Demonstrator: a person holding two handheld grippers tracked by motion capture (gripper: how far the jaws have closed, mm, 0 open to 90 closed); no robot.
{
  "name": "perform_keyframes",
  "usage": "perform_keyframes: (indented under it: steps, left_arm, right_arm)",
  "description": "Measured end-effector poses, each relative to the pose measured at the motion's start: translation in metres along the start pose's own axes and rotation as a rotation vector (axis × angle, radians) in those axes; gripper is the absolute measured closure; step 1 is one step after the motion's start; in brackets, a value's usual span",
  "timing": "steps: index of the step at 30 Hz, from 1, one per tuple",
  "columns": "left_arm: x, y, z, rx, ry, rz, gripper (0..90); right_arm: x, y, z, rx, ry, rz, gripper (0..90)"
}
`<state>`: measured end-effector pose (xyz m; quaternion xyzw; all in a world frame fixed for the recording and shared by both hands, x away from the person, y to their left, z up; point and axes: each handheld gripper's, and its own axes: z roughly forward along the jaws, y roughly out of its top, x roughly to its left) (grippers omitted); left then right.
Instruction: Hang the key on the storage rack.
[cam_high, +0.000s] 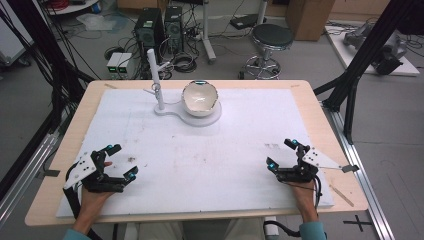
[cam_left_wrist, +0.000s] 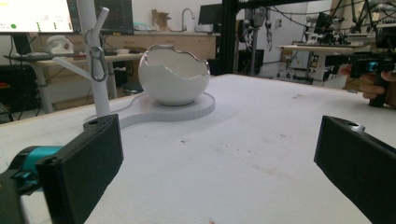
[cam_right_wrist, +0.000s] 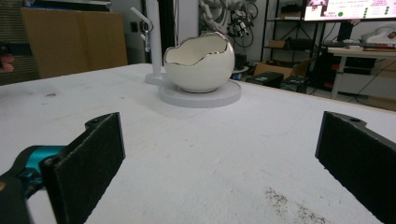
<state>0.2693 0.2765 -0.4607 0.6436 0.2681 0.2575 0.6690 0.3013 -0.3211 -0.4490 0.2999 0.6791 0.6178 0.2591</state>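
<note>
**Both tongs open and empty, bowl on its stand at the far edge**

Seen from the high view, a white board (cam_high: 200, 155) covers the desk (cam_high: 325, 125). Near its far edge stands a white bowl (cam_high: 200, 98) with a jagged, eggshell-like rim, set on a round base (cam_high: 212, 118) beside a white branched post (cam_high: 155, 80). The left tongs (cam_high: 120, 162) rest near the near left corner, jaws apart and holding nothing. The right tongs (cam_high: 281, 154) rest near the near right corner, likewise apart and empty.

From the left gripper view, two black jaws stand wide with bare board between them; a metal ring (cam_left_wrist: 97, 63) hangs on the post, just beside the bowl (cam_left_wrist: 173, 77).

From the right gripper view, the jaws stand wide too, the bowl (cam_right_wrist: 200, 63) well beyond them.
</note>
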Motion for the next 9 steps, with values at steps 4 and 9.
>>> perform_keyframes:
  steps: [4, 9]
  left_arm:
    - [0.0004, -0.0005, -0.0007, -0.011, 0.01, -0.01, 1.8]
    - [-0.0001, -0.0005, -0.0011, -0.009, 0.018, -0.003, 1.8]
  right_arm:
    - [0.0, 0.0, 0.0, 0.001, 0.0, 0.0, 0.6]
    - [0.0003, 0.0, 0.0004, -0.001, -0.002, -0.01, 0.6]
